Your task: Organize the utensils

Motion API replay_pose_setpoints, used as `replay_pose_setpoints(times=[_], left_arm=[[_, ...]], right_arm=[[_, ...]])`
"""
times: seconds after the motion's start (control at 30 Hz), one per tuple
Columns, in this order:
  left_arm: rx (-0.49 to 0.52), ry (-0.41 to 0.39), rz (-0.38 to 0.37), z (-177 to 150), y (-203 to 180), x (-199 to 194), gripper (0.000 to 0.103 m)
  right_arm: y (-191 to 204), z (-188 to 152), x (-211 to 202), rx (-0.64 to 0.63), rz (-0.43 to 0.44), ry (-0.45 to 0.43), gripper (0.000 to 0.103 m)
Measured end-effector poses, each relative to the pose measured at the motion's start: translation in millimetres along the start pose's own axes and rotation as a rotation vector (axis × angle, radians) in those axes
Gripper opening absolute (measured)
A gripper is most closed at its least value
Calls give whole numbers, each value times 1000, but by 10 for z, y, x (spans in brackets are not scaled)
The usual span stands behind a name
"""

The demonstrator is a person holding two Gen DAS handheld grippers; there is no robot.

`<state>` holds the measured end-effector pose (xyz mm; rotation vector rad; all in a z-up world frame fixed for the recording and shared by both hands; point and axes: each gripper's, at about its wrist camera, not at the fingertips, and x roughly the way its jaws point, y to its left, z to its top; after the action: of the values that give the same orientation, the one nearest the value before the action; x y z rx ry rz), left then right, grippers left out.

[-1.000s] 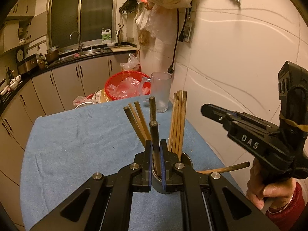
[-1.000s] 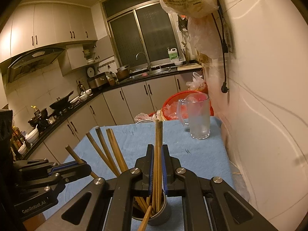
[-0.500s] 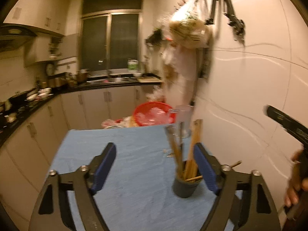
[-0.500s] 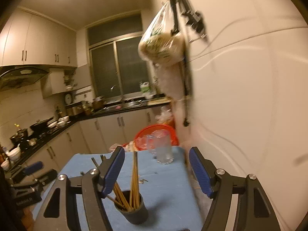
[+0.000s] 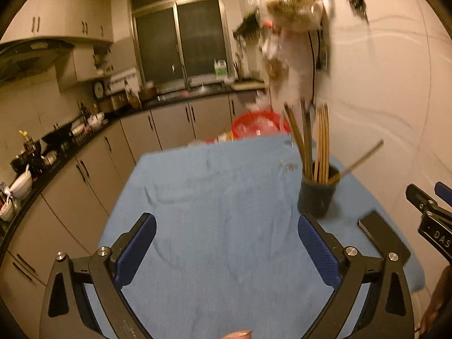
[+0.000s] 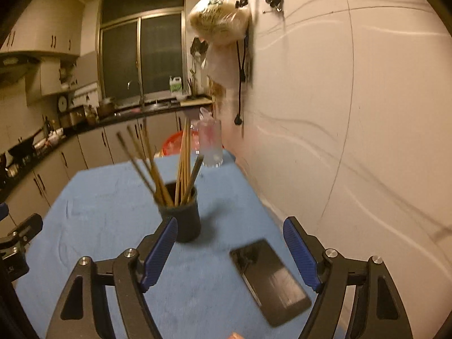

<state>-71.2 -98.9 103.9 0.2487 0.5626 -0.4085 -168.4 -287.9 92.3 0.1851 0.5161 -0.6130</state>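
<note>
A dark cup (image 5: 318, 195) stands upright on the blue cloth (image 5: 220, 197) with several wooden chopsticks (image 5: 322, 141) standing in it. It also shows in the right wrist view (image 6: 180, 214), with the chopsticks (image 6: 183, 163) fanned out. My left gripper (image 5: 226, 243) is open and empty, low over the cloth, with the cup just past its right finger. My right gripper (image 6: 230, 250) is open and empty, with the cup just beyond its left finger. The right gripper's tip shows in the left wrist view (image 5: 429, 209).
A black phone (image 6: 269, 279) lies flat on the cloth near the wall, also in the left wrist view (image 5: 384, 240). A glass mug (image 6: 210, 144) stands at the table's far end. A red basket (image 5: 257, 124) sits behind the table. The wall runs along the right.
Both grippers let go of the chopsticks, opened wide and drew back from the cup. The chopsticks now stand loose in the cup.
</note>
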Motion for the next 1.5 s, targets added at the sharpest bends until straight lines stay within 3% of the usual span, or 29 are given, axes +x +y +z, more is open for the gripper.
replay_pose_setpoints(times=[0.17,0.43,0.9,1.5], left_arm=[[38,-10,134,-189,-11,-45,100],[14,32,123,-302,61,140,100],[16,70,107,-354,137,389,100],[23,68,98,-396,124,376,100]], right_arm=[[56,-157,-2,3,-14,35,80],[210,-141,-8,-38,-29,25,80],[395,-143,288,-62,-36,92,80],[399,-173,335,-63,-32,116,80]])
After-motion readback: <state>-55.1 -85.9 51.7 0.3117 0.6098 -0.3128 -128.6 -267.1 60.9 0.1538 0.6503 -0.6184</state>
